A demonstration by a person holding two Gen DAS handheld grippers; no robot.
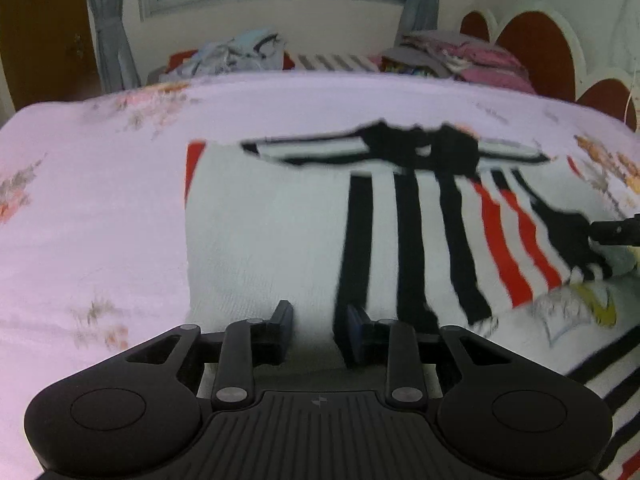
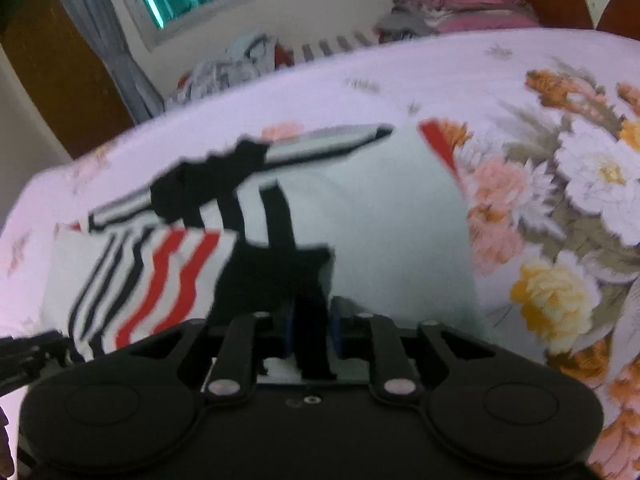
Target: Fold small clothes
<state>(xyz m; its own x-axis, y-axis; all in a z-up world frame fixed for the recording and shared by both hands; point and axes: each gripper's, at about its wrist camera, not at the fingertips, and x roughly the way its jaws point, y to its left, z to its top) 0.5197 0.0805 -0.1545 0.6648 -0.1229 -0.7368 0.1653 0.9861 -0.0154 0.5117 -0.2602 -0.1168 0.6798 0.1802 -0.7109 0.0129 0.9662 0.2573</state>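
Observation:
A white garment (image 1: 280, 220) with black and red stripes lies spread on the bed, its striped side folded over toward the right. My left gripper (image 1: 319, 320) hovers over its near white edge. The jaws stand apart and nothing is pinched between them. My right gripper (image 2: 312, 320) sits low over the black patch of the garment (image 2: 280, 272). A black stripe runs through the gap between its blue pads (image 2: 335, 328), which stand slightly apart and do not clamp it. In the left wrist view the right gripper (image 1: 600, 232) reaches in from the right edge, at the black patch.
The pink floral bedsheet (image 1: 100, 200) covers the bed, with large printed flowers (image 2: 580, 184) to the right of the garment. A loose heap of clothes (image 1: 240, 56) and folded pink bedding (image 1: 480, 60) lie at the far edge. A brown headboard (image 1: 536, 48) stands at the right.

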